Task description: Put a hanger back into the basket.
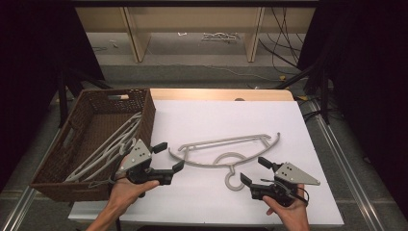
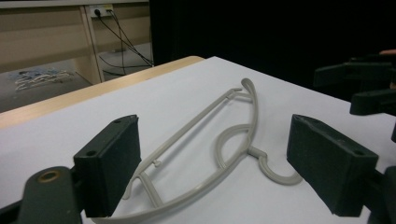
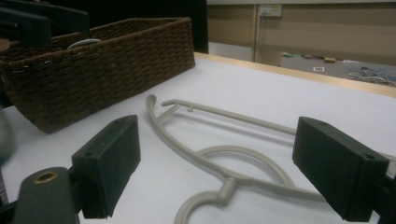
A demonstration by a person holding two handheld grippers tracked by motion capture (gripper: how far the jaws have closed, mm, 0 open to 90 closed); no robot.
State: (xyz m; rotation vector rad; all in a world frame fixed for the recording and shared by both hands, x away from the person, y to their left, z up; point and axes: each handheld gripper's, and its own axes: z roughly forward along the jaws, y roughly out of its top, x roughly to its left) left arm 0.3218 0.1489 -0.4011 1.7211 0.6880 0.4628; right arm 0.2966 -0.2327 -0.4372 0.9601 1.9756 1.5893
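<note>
High view showed a grey hanger (image 1: 226, 150) lying flat on the white table (image 1: 211, 115) between the left gripper (image 1: 169, 158) and right gripper (image 1: 254, 172), both with jaws spread, beside a wicker basket (image 1: 146, 113).

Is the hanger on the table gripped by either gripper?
No. The hanger lies flat on the white table, between the open left gripper and right gripper.

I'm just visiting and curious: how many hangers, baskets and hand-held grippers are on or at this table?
Hangers lying loose on the table: 1
Hangers in the basket: several, too overlapped to count
Baskets: 1
Grippers: 2, left and right
Total, leaving out the basket's hangers: 4
</note>
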